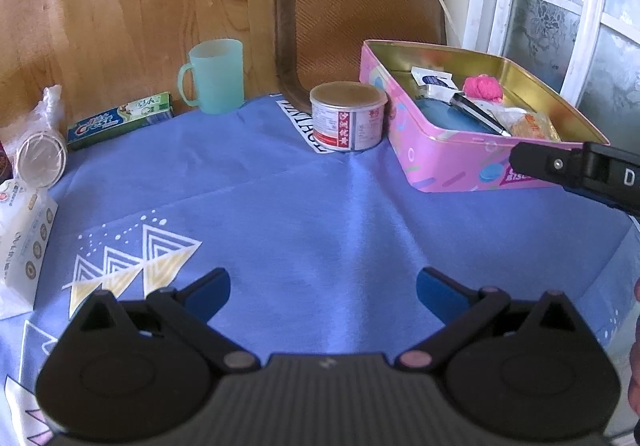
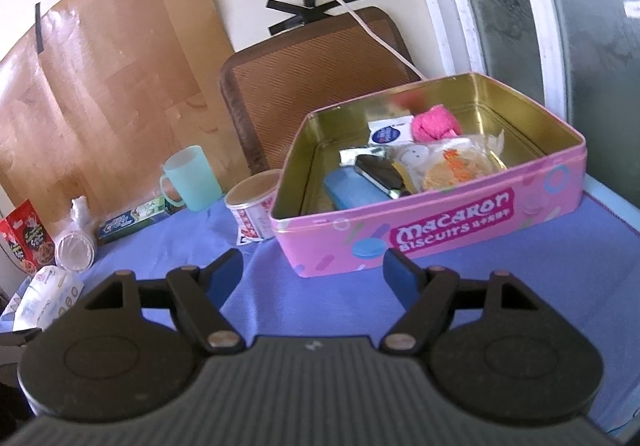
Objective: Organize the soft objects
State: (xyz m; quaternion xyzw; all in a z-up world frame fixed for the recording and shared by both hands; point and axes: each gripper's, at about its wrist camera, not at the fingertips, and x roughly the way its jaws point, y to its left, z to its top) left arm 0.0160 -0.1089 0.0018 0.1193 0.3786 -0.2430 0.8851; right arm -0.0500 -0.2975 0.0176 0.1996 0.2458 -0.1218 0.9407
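Note:
An open pink biscuit tin (image 2: 440,234) stands on the blue cloth; it also shows in the left wrist view (image 1: 448,162). Inside lie a pink yarn ball (image 2: 434,122), a blue pouch (image 2: 352,188), a black-and-white item (image 2: 380,170), a white sachet (image 2: 390,132) and wrapped snack packets (image 2: 456,162). My right gripper (image 2: 313,272) is open and empty, just in front of the tin's near wall. My left gripper (image 1: 323,288) is open and empty over bare cloth. Part of the right gripper's body (image 1: 580,172) shows in the left wrist view by the tin.
A round can (image 1: 347,121), a mint cup (image 1: 214,76), a toothpaste box (image 1: 120,120), a bagged clear cup (image 1: 38,160) and a white tissue pack (image 1: 24,246) lie along the back and left. A brown tray (image 1: 360,22) leans on the wall. A red box (image 2: 26,240) stands far left.

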